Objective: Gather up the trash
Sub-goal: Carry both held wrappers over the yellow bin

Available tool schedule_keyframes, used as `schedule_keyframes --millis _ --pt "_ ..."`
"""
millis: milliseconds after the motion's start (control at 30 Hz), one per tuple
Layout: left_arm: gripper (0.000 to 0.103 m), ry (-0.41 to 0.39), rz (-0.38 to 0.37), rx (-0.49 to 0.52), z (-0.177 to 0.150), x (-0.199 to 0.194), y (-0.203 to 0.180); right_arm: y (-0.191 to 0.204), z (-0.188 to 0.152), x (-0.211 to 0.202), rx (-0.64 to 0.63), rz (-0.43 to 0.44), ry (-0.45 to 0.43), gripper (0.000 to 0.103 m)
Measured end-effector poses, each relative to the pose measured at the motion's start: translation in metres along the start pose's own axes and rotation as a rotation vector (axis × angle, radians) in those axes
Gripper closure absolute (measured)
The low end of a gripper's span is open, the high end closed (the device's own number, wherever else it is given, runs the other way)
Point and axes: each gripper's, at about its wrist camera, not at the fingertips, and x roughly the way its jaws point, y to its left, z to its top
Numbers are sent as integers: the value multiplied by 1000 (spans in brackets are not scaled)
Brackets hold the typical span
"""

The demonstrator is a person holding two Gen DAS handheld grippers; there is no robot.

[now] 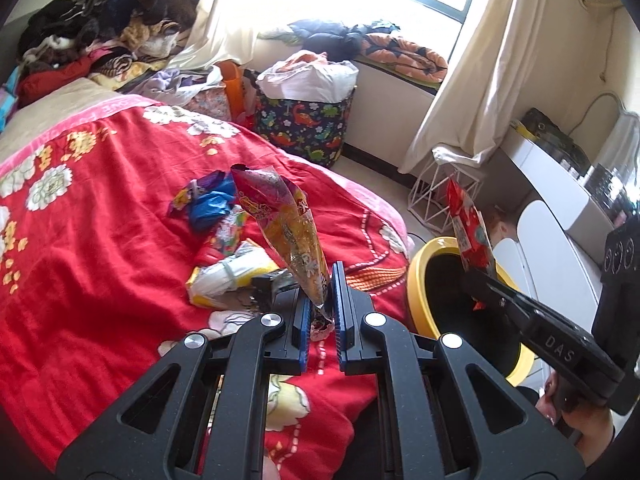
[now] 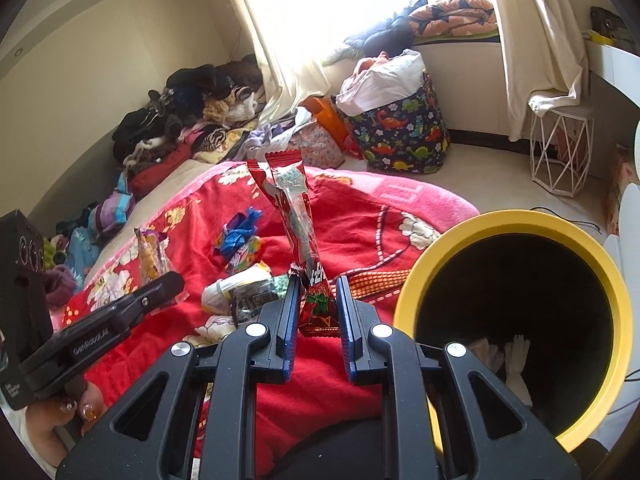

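Pinching the bottom end of a gold-and-purple snack wrapper, the left gripper had its jaws fully closed. The right gripper clamped a red snack wrapper, jaws narrowly apart around it. More wrappers lay on the red blanket just beyond both grippers; the yellow trash bin stood right of them.

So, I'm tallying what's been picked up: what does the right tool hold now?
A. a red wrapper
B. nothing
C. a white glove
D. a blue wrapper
A: the right tool is shut on a red wrapper that stands up between its fingers, next to the yellow bin; the blue wrapper lies on the bed.
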Motion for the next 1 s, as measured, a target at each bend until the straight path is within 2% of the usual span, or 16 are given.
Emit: schedule_keyframes --millis 267,1000 --pt "97 -15 -31 69 -4 -2 -24 -14 3 -13 23 -27 -48 85" --pt "97 -6 -131 211 -15 6 -81 -64 2 -40 124 -137 -107 85"
